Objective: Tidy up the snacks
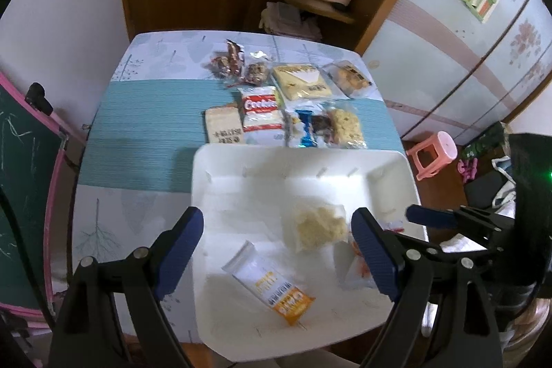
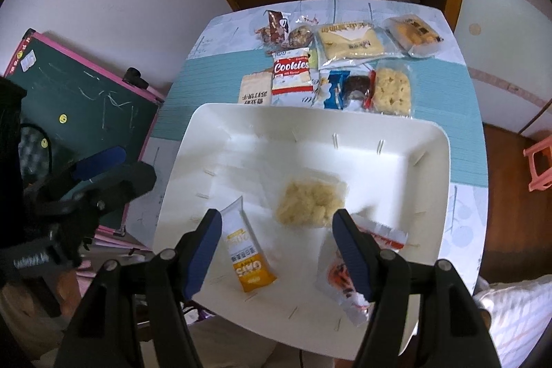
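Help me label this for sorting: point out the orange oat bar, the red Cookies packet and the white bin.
orange oat bar (image 2: 246,256), right wrist view, middle of the wrapper.
red Cookies packet (image 2: 291,71), right wrist view, on the red label.
white bin (image 2: 431,140), right wrist view, far right rim.

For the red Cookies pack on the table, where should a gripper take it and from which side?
Grip the Cookies pack across its narrow width at mid-length, coming down from above. It lies flat, longer than wide, with the beige pack close on one side and the blue wrapper on the other, so the fingers probably need to slip into those narrow gaps.
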Demonstrator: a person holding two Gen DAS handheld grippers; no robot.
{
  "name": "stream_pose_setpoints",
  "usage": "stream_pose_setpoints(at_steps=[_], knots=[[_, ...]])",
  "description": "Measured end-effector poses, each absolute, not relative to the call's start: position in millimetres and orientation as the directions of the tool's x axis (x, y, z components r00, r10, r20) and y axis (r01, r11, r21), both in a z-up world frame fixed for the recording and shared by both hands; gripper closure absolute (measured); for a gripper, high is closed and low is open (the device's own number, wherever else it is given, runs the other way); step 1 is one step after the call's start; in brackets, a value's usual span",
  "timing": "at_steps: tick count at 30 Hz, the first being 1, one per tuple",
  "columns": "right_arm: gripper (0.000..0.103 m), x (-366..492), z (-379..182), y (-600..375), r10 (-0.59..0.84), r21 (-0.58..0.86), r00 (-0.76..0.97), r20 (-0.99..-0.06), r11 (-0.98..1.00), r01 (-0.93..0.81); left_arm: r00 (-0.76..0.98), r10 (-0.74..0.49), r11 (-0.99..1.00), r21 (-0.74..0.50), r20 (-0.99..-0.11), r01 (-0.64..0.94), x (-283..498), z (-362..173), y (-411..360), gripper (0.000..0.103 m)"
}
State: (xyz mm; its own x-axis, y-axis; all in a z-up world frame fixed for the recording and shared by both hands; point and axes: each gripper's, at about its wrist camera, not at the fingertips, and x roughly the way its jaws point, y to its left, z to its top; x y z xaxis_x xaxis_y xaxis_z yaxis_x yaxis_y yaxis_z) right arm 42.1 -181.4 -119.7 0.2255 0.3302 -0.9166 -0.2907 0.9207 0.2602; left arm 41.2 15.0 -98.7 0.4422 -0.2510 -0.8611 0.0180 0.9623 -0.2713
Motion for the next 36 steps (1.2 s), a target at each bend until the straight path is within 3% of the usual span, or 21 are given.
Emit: stream_pose_setpoints(at_steps=[12, 25, 36], knots=[[0.036, 127.6, -117.0, -157.9, 0.289, 0.196, 0.281, -0.915, 0.928, -0.316, 0.327, -0.233, 0.961, -0.269, -0.916, -0.066, 153.4, -160.0, 50.5, 0.016], [0.036, 254.1, -209.7, -106.2, 0.213, 0.173, 0.162, -0.963, 0.957, -0.234, 0.127, -0.307, 0.942, -0.32, -0.943, -0.102, 233.3, -246.5, 73.1, 0.016], [0.036, 288.5, -259.9, -80.5, 0.187, 0.166, 0.081, -0.979, 0.963, -0.21, 0.029, -0.282, 0.958, -0.283, -0.959, -0.042, 266.0, -283.1, 60.6, 0.016]])
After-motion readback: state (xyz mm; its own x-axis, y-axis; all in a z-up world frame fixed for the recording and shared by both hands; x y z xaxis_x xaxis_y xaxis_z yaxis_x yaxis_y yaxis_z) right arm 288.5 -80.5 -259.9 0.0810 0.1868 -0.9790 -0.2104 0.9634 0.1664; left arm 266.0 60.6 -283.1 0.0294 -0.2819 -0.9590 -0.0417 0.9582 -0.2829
